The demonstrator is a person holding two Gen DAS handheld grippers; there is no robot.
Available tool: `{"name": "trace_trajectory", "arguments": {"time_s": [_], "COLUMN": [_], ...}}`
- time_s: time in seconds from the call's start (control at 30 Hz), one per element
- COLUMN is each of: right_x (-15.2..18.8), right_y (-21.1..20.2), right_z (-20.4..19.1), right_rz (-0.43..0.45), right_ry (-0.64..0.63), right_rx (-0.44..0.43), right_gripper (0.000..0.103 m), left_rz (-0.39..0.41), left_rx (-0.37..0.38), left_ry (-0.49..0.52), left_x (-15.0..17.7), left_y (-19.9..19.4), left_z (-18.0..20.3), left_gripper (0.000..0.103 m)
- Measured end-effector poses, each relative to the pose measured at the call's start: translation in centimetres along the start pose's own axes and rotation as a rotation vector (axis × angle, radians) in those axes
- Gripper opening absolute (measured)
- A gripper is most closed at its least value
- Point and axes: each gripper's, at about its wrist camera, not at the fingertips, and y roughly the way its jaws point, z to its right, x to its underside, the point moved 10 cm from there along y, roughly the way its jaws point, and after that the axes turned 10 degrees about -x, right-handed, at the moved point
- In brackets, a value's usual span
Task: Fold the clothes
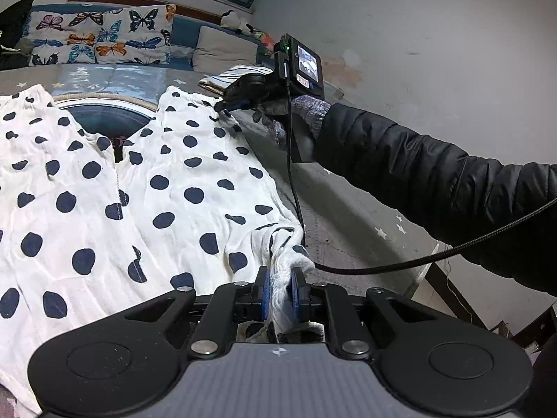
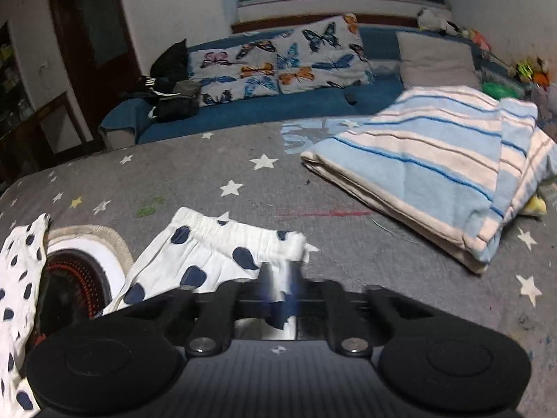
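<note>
White trousers with dark blue dots (image 1: pixel 167 188) lie flat on the grey star-print bed cover (image 1: pixel 348 216), legs pointing away. My left gripper (image 1: pixel 281 275) is shut on a bunched fold at their near right edge. The right gripper (image 1: pixel 222 109), held by a gloved hand (image 1: pixel 299 111) in a black sleeve, sits at the far right leg's outer corner. In the right wrist view the right gripper (image 2: pixel 280 275) is blurred, fingers close together with white cloth of the elastic cuff (image 2: pixel 216 247) pinched between them.
A folded blue and white striped blanket (image 2: pixel 435 160) lies on the bed cover (image 2: pixel 209 174) to the right. Butterfly pillows (image 2: pixel 278 62) and a grey cushion (image 2: pixel 435 59) line the far sofa. A round printed patch (image 1: pixel 104 115) shows between the legs. A black cable (image 1: pixel 417 261) hangs across.
</note>
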Motion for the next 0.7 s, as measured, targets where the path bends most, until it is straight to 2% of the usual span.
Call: {"name": "trace_trajectory", "arguments": {"time_s": [0.07, 0.37, 0.7], "right_x": [-0.3, -3.3, -8.7], "right_y": [-0.3, -3.6, -5.4], "right_z": [0.1, -1.8, -11.6], "right_rz": [0.010, 0.058, 0.118], "right_ry": [0.018, 0.071, 0.007], "right_rx": [0.000, -0.013, -0.087], "right_gripper": [0.003, 0.002, 0.002], "left_rz": [0.005, 0.068, 0.176], "left_rx": [-0.003, -0.001, -0.026], "left_ry": [-0.004, -0.067, -0.197], "left_x": [0.0, 0.2, 1.5], "left_y": [-0.2, -3.1, -8.6], "left_z": [-0.1, -1.3, -5.1], "left_gripper": [0.014, 0.012, 0.011]}}
